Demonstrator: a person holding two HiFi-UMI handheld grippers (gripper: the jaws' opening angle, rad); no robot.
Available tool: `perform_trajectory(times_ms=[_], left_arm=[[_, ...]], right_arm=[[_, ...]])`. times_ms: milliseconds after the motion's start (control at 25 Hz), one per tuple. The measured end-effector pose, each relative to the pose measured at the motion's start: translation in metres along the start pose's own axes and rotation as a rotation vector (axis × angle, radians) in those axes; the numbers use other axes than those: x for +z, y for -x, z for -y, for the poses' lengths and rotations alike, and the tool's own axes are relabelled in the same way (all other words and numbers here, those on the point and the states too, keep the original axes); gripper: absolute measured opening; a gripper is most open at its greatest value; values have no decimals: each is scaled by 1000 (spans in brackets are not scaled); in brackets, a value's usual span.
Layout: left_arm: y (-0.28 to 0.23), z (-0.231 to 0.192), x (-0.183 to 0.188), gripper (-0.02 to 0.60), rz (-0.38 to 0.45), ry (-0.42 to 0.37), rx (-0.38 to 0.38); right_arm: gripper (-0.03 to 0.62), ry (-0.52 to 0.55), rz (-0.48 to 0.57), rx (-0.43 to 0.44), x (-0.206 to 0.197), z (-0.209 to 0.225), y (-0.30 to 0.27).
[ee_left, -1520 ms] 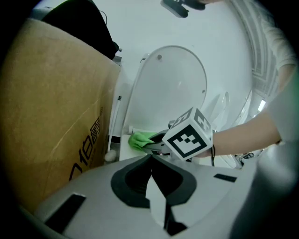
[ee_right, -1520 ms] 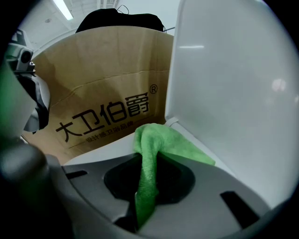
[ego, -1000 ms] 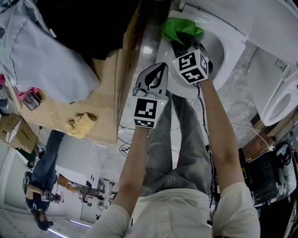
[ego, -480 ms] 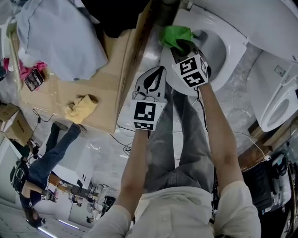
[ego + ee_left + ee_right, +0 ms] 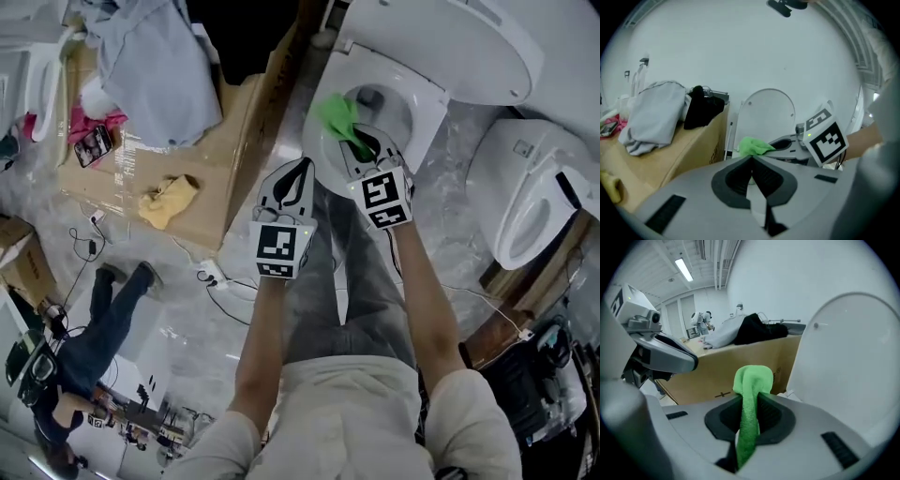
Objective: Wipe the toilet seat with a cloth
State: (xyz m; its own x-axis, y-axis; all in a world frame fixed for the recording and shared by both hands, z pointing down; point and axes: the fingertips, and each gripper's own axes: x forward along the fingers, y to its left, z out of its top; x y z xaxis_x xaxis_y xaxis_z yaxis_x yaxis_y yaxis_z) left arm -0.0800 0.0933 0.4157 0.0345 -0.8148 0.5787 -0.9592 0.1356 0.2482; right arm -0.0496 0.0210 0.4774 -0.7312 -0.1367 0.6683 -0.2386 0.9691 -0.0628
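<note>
The white toilet stands at the top of the head view, its lid (image 5: pixel 469 47) raised and its seat rim (image 5: pixel 417 117) facing me. A bright green cloth (image 5: pixel 337 117) lies bunched on the seat's left side. My right gripper (image 5: pixel 364 148) is shut on the green cloth (image 5: pixel 752 378), which pokes out between its jaws and hangs down. My left gripper (image 5: pixel 300 167) hovers just left of the bowl, apart from it, shut on nothing. In the left gripper view the cloth (image 5: pixel 752 146) sits just past my shut left gripper (image 5: pixel 751 159).
A cardboard box (image 5: pixel 234 169) stands left of the toilet, with grey clothing (image 5: pixel 155 66) and a yellow rag (image 5: pixel 169 199) on it. A second toilet (image 5: pixel 525 187) is at the right. Cables (image 5: pixel 211 277) trail on the floor. A person (image 5: pixel 94 328) stands at lower left.
The head view has swung so that more of the toilet and its lid shows. Both grippers sit lower in the view. The right gripper has kept the cloth at the seat's left side.
</note>
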Motion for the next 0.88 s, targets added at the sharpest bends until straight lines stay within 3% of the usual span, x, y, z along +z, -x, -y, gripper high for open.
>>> perform_trajectory(times_ms=[520, 880], left_arm=[[72, 93, 146, 12, 122, -210, -101], [135, 155, 185, 12, 166, -304, -122]], right_arm=[[48, -37, 269, -174, 122, 14, 214], [43, -57, 369, -245, 142, 4, 333]])
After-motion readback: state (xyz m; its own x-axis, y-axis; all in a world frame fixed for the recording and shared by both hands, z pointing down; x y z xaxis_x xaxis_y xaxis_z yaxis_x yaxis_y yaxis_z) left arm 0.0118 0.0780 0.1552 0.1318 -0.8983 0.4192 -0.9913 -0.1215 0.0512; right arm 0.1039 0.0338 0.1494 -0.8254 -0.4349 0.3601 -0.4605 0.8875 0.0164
